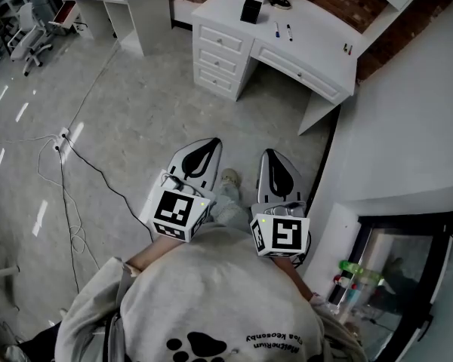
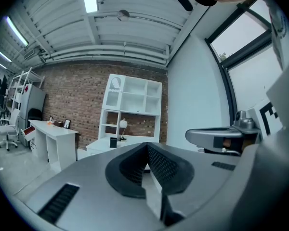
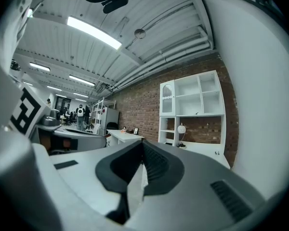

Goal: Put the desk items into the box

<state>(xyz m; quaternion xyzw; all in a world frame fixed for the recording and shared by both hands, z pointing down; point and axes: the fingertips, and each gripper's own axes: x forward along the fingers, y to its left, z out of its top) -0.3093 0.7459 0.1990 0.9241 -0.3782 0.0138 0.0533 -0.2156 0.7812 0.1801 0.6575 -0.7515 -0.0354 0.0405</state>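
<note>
Fingers [image 2: 164, 165] closed, empty on L gripper [image 1: 204, 155] & R gripper [image 1: 276, 166], well apart from white desk [image 1: 317, 29]

Grey sweatshirt [image 1: 211, 296] (black paw print [image 1: 200, 347]); silver, black-padded left hand-held gripper [image 1: 210, 142] and right hand-held gripper [image 1: 274, 154].

Left claw [image 1: 204, 151]: held low ahead of body, left side, tip pointing forward and away; jaws closed together, nothing between. Right claw [image 1: 276, 161]: near it on right, roughly parallel, same heading; jaws closed too, empty. Claws side by side, apart, not touching. Left marker cube [image 1: 177, 211] and right marker cube [image 1: 281, 234] at rear ends, close against chest. Arms tucked in, elbows bent. Bare forearm [image 1: 140, 261] shows at left below grey sleeve [image 1: 94, 300]. Shoe toe [image 1: 229, 177] visible between claws.
</note>
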